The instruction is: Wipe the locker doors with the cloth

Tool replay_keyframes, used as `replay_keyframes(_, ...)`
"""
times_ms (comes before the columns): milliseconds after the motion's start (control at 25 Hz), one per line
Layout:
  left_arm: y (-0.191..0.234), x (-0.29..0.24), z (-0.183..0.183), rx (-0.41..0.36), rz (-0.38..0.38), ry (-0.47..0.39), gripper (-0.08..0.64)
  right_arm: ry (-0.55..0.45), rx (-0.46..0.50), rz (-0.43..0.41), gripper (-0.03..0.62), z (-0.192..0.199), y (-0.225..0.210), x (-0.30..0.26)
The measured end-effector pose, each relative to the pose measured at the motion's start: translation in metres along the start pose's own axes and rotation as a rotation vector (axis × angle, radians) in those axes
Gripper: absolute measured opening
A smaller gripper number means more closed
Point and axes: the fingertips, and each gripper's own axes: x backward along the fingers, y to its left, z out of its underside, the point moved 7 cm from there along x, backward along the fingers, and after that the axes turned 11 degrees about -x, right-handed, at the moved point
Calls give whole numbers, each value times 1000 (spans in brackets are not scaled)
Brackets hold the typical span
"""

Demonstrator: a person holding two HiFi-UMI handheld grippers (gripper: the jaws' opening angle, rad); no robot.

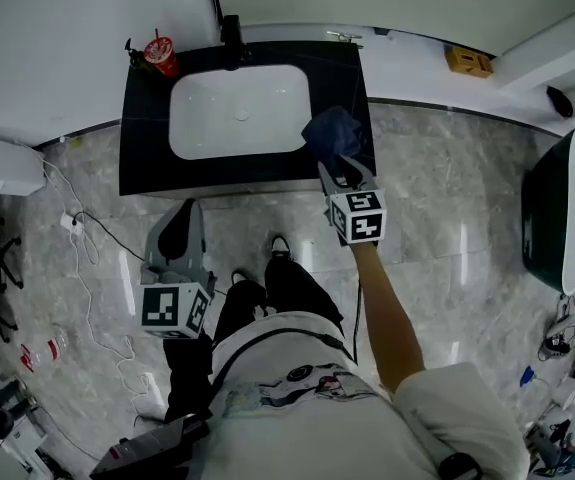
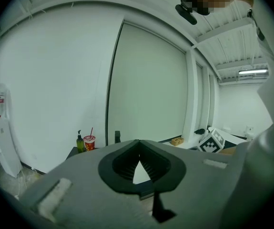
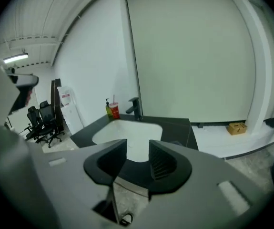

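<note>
The cloth (image 1: 332, 134) is lying on the counter (image 1: 145, 158) beside the sink (image 1: 237, 108). The right hand-held gripper (image 1: 345, 175) is being held open and empty just before it. The left hand-held gripper (image 2: 139, 149) is being held shut and empty. If nudged, the cloth may be pushed off the edge.

No legible text in view

Left claw (image 2: 138, 142) closed, right claw (image 3: 137, 148) parted.
</note>
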Motion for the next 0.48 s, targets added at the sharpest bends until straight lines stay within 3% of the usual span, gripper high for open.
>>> replay_keyframes(160, 12, -16, 6, -4, -17, 39, 0, 138, 7, 70, 210, 16, -52, -64)
replay_keyframes(480, 20, -30, 31, 14, -51, 129, 0, 307, 30, 151, 276, 36, -118, -154)
